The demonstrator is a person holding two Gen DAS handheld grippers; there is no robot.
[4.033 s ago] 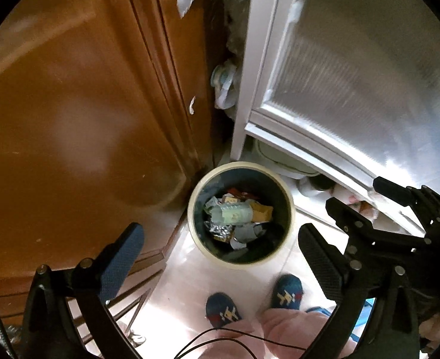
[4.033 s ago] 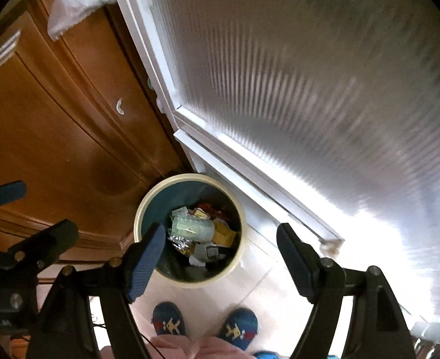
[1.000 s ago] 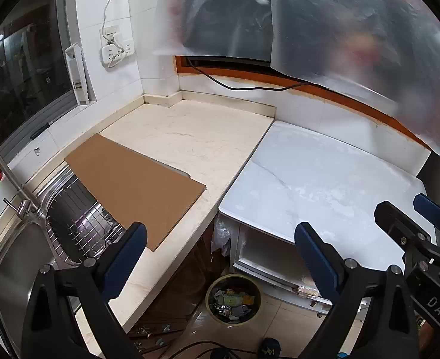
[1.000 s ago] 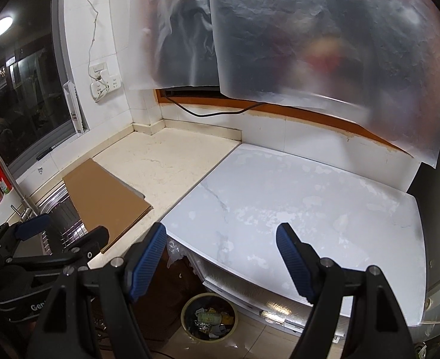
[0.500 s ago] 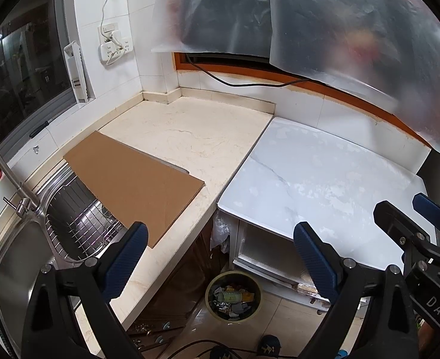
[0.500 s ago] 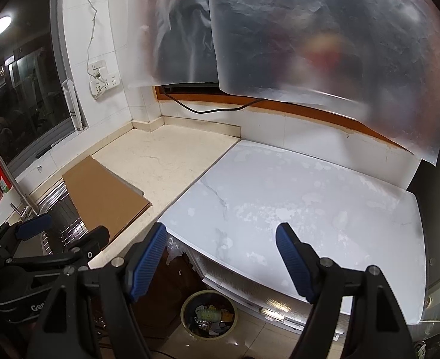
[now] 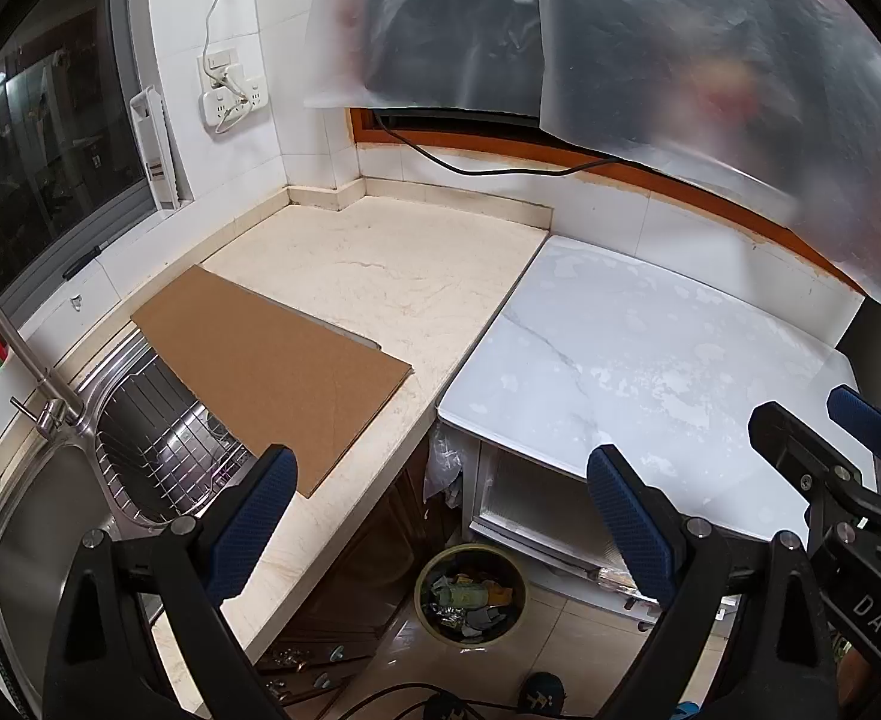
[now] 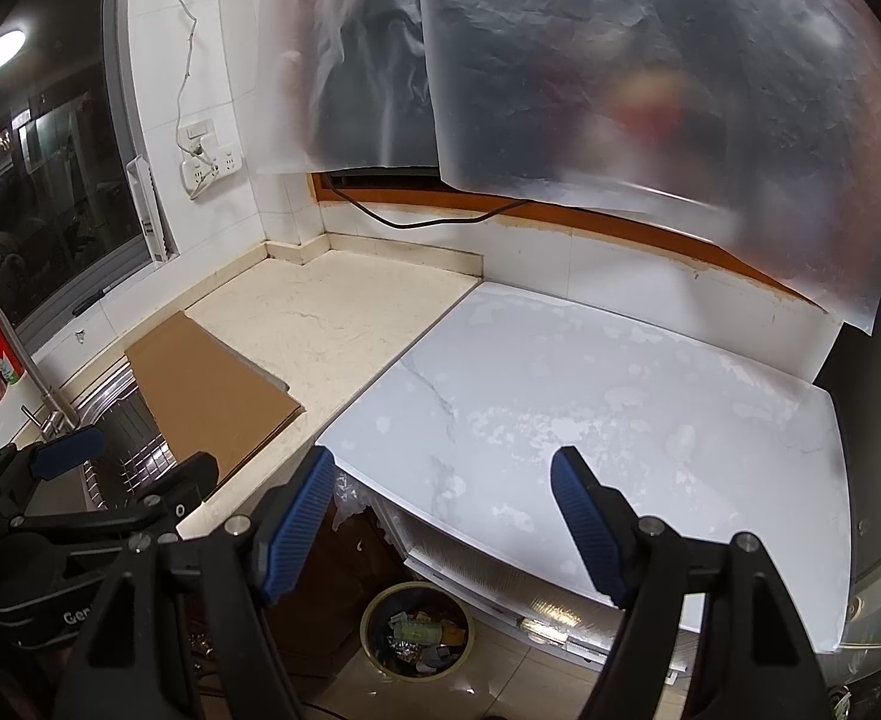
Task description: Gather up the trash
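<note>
jaws: both spread, empty | trash bin (image 7: 469, 591) full, on floor

Far ahead of me, frosted plastic sheets (image 7: 680, 48) hang over the window. A brown cardboard sheet (image 7: 272, 366) lies on the beige counter (image 7: 392, 276), partly overhanging the steel sink (image 7: 38, 540) at left. A white marble top (image 8: 590, 396) sits right.
</note>
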